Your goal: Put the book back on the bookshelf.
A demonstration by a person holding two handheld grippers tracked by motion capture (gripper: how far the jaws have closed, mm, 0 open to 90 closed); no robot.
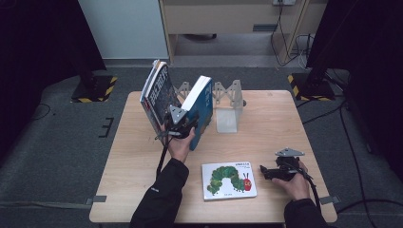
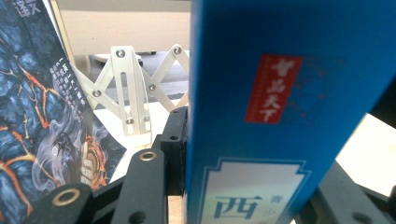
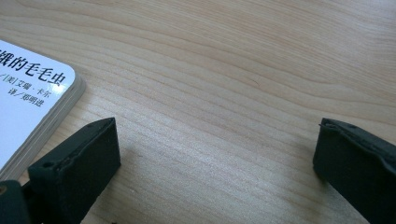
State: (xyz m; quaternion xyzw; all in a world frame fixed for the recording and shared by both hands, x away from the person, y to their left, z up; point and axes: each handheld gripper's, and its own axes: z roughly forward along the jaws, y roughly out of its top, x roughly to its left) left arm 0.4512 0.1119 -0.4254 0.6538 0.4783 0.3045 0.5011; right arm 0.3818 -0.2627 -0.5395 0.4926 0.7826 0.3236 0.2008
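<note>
The thick blue hardcover book point(image 1: 201, 107) is standing on its edge toward the back of the light wooden counter point(image 1: 266, 133), tilted so its top leans off to the right in the high view. The left tool point(image 1: 182, 124) has it clamped: in the left gripper view the blue cover with its red label point(image 2: 273, 88) sits right between the two black jaws, and the near jaw is pressed flat against the cover. So that's a solid grip, with the hand point(image 1: 180, 145) wrapped around the tool just in front of the book.

Just left of it is a dark-covered book with blue and orange lava-style artwork point(image 1: 159, 92), also standing and leaning, top tipped away to the left. The two books spread apart at the top like a V and look close together at the bottom, though I can't tell whether they actually touch down there.

Right behind and to the right of the blue book there's a pale metal expanding bookend rack with scissor-style crossed slats point(image 1: 227, 102), the rivets nicely visible in the left gripper view point(image 2: 133, 88).

Nearer the person, a white board book with a green caterpillar on the cover point(image 1: 229, 180) lies flat on the counter. The right tool point(image 1: 266, 172) rests just beside its right edge, jaws wide apart with nothing but bare wood between them; the book's rounded corner point(image 3: 42, 107) sits next to one jaw without touching it.
</note>
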